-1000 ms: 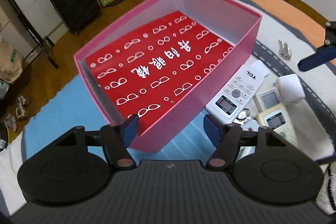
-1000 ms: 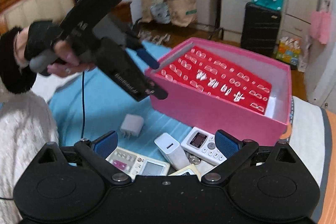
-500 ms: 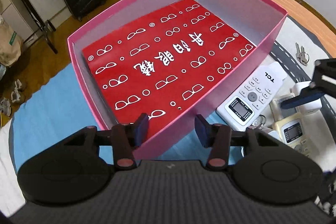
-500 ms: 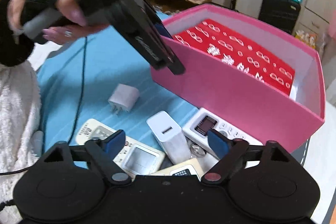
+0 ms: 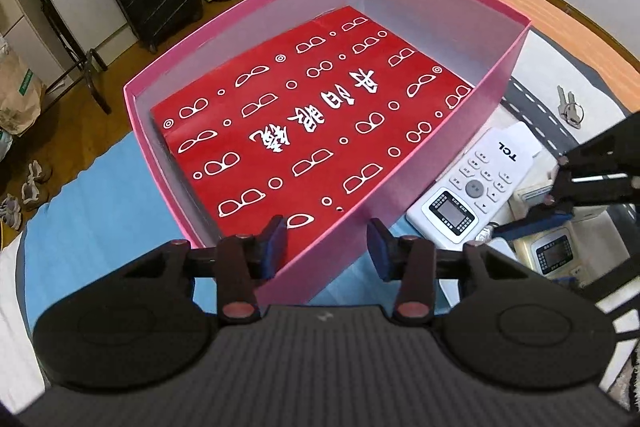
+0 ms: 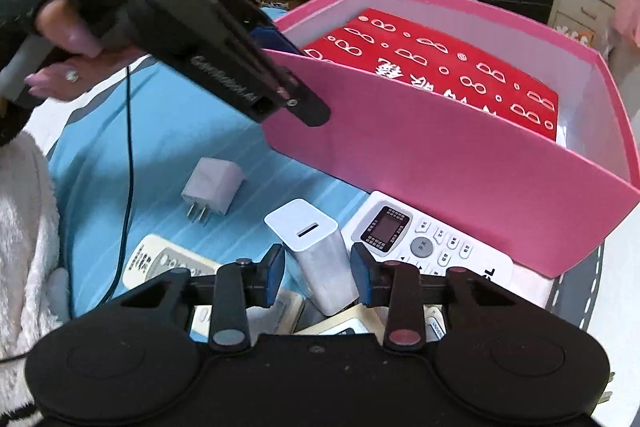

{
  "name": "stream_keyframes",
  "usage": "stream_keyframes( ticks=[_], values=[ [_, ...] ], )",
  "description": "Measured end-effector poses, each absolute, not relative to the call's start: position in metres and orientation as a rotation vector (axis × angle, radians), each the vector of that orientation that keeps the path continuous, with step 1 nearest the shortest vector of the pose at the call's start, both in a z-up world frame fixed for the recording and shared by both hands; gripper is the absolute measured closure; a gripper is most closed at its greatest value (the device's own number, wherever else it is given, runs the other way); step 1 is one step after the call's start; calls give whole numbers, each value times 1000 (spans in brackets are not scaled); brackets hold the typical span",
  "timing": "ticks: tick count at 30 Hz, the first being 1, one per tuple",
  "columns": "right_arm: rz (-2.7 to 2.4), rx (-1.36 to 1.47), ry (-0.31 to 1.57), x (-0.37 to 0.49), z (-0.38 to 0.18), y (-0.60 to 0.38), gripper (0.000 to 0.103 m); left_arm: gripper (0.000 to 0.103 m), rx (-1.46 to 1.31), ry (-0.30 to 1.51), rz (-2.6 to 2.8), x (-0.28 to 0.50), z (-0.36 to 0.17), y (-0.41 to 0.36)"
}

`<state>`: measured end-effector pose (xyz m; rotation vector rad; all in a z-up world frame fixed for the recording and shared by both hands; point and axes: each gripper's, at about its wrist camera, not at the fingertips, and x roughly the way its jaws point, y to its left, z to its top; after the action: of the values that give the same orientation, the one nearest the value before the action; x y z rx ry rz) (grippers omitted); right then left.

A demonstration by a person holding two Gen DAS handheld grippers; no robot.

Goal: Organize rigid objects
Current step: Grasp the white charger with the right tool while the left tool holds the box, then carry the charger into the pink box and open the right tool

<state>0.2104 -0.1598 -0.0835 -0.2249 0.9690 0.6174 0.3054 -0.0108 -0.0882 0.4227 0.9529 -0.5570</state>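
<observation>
Because the pink box [image 5: 404, 195] is the biggest and lightest-looking thing on the bed [image 5: 92, 195], it is probably the first thing to go astray: the left gripper [image 5: 327, 242] straddles its near corner with jaws apart, one finger inside over the red sheet [image 5: 312, 131] that lines the bottom and one outside the wall, not visibly pinching it, so a careless nudge could slide or tip the box toward the bed's edge. Next in size, the white TCL remote [image 5: 476, 183] lies against the box's outer wall and seems partly tucked under it in the right wrist view (hard to be sure), so any shove on the box may drag the remote along. The beige remotes [image 6: 160, 263] lie in a loose heap beside it and could shift if bumped. The right gripper [image 6: 318, 277] has its jaws set either side of the tall white charger [image 6: 320, 259], open, with the pads near its sides but not clearly touching; if it closes off-centre on that smooth, standing block, the charger will likely squirt out or topple into the heap. The small plug [image 6: 212, 187] lies apart on the blue sheet, and the keys [image 5: 570, 107] sit toward the bed's far side, easy to overlook.
</observation>
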Motion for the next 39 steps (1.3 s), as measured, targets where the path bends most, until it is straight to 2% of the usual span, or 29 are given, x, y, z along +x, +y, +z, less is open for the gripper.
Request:
stream_keyframes(
  ticks=[2,10,20,24,28,35,39],
  values=[
    [603,-211,1006,217,-93,-159,53,61,424,948,-561,305,-88,-11],
    [580,-19,996,215,-81,-172,71,61,432,932,-583,304,-88,-8],
    [467,264,919,204,-30,-213,71,63,422,922,-606,304,-88,-5],
    [471,405,932,227,-1,-231,71,64,388,940,-617,307,-86,-2],
    [450,403,949,268,16,-223,71,64,387,938,-616,305,-86,-2],
    [465,534,1127,346,-26,-183,71,65,373,940,-622,305,-84,-2],
    [515,638,1161,380,-56,-161,71,66,358,938,-628,307,-84,0]
  ],
)
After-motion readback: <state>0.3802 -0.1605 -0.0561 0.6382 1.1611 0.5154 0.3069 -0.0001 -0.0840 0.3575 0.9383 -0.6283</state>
